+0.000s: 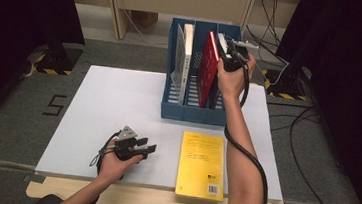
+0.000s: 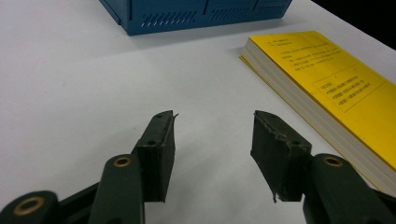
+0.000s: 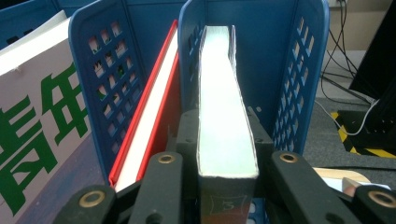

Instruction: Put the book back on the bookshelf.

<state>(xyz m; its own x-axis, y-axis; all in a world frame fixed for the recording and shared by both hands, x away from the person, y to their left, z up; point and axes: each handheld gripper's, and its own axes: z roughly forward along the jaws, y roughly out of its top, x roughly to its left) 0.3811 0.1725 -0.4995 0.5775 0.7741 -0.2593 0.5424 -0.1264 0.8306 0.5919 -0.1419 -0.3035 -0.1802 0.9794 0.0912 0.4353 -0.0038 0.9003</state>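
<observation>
The right gripper (image 3: 226, 140) pinches a book (image 3: 224, 102) upright between its jaws in the blue rack's (image 3: 299, 70) end slot — release likely comes next — while the left gripper (image 2: 212, 135) rests spread, empty.

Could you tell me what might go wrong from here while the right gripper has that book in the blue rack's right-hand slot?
1. The right gripper clamps only the book at its edge; it could twist or slip.
2. The slot is narrow: the book might catch on the blue rack or its divider beside the red book.
3. The yellow book overhangs the table at the near edge and might get knocked off.
</observation>
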